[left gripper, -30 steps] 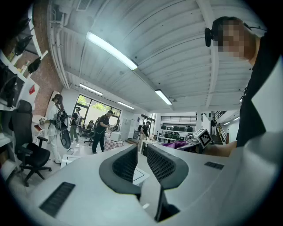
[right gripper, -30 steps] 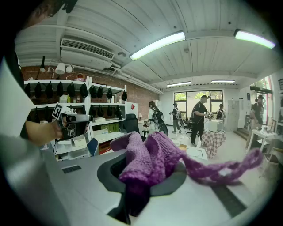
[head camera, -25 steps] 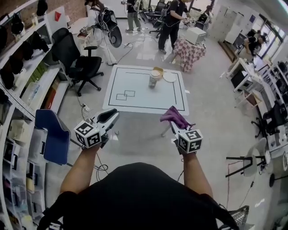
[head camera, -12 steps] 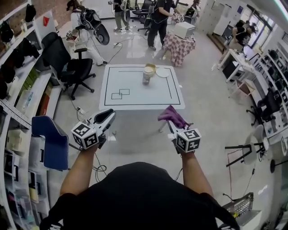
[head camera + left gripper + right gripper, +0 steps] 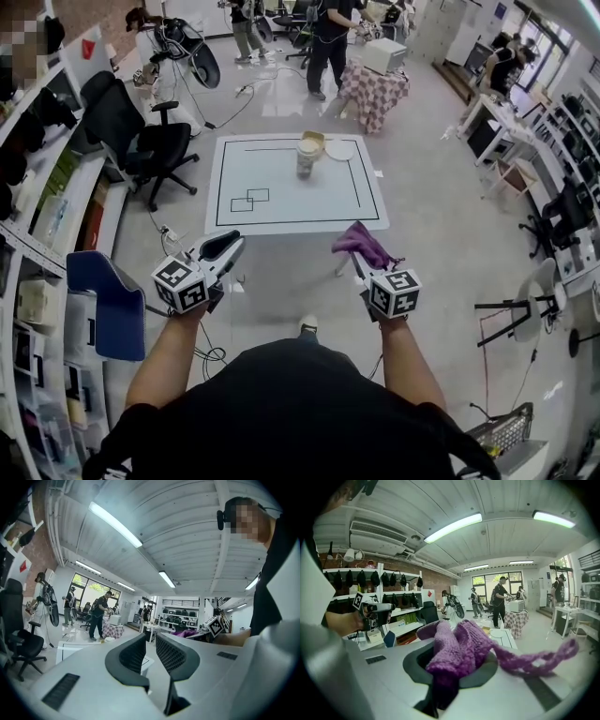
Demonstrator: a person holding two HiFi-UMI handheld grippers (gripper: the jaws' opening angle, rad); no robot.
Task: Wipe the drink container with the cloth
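Note:
The drink container (image 5: 307, 157), a pale cup, stands upright at the far side of the white table (image 5: 253, 211), well ahead of both grippers. My right gripper (image 5: 358, 255) is shut on a purple knitted cloth (image 5: 362, 242). In the right gripper view the cloth (image 5: 459, 646) bulges out of the jaws and a strand trails to the right. My left gripper (image 5: 230, 243) hovers at the left, level with the right one. In the left gripper view its jaws (image 5: 151, 637) stand almost together with nothing between them.
A yellowish bowl (image 5: 313, 140) and a white plate (image 5: 340, 150) lie next to the container. A black office chair (image 5: 141, 141) and shelving (image 5: 56, 216) line the left; a blue chair (image 5: 103, 295) is near my left arm. People stand beyond the table.
Both grippers keep their pose and the cloth stays gripped. The table has shifted slightly in view, and a shoe now shows on the floor between my arms.

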